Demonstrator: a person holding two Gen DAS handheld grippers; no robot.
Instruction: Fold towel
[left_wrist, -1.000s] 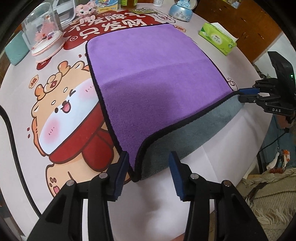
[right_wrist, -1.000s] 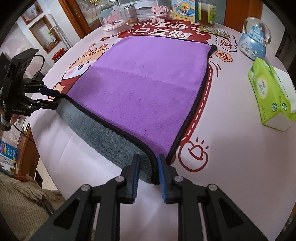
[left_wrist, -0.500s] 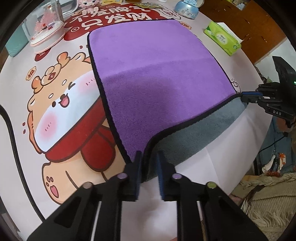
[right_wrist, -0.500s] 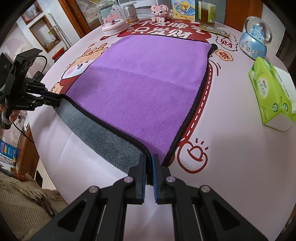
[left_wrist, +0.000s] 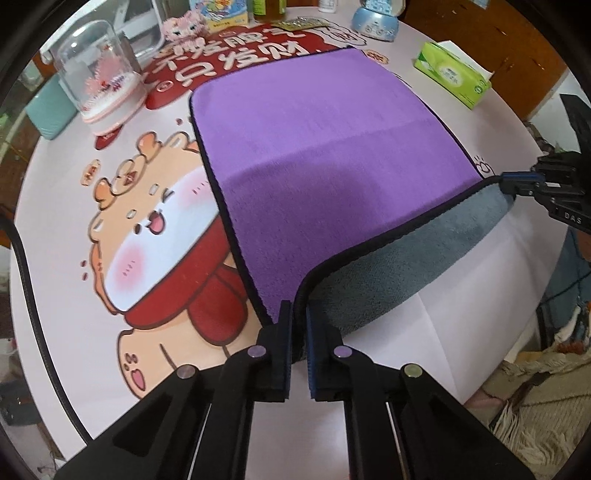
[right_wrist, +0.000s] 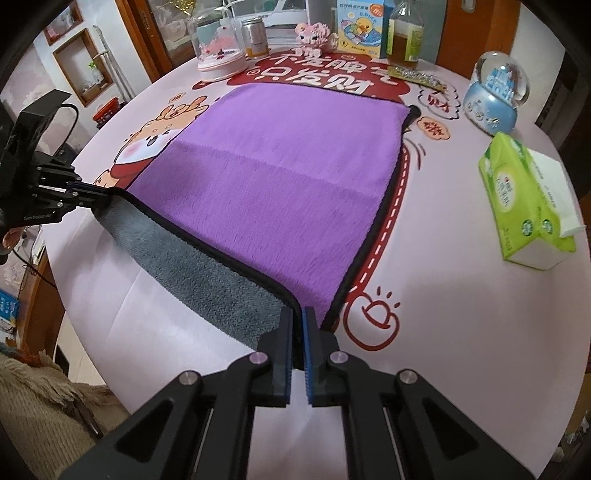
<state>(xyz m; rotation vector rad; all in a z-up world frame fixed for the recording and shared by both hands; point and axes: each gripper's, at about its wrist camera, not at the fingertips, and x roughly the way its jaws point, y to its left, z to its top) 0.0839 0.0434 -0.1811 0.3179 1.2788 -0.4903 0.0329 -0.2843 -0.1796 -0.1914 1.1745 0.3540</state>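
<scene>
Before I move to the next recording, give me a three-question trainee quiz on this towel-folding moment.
1. True or false: both near corners of the towel are pinched, one by the left hand-held gripper, one by the right hand-held gripper.
2. Which colour shows on the towel's lifted underside? A) green B) grey C) red
3. Fill in: the green tissue pack lies on the table on the towel's ____ side, apart from it.

Key: 1 true; 2 B; 3 right.
</scene>
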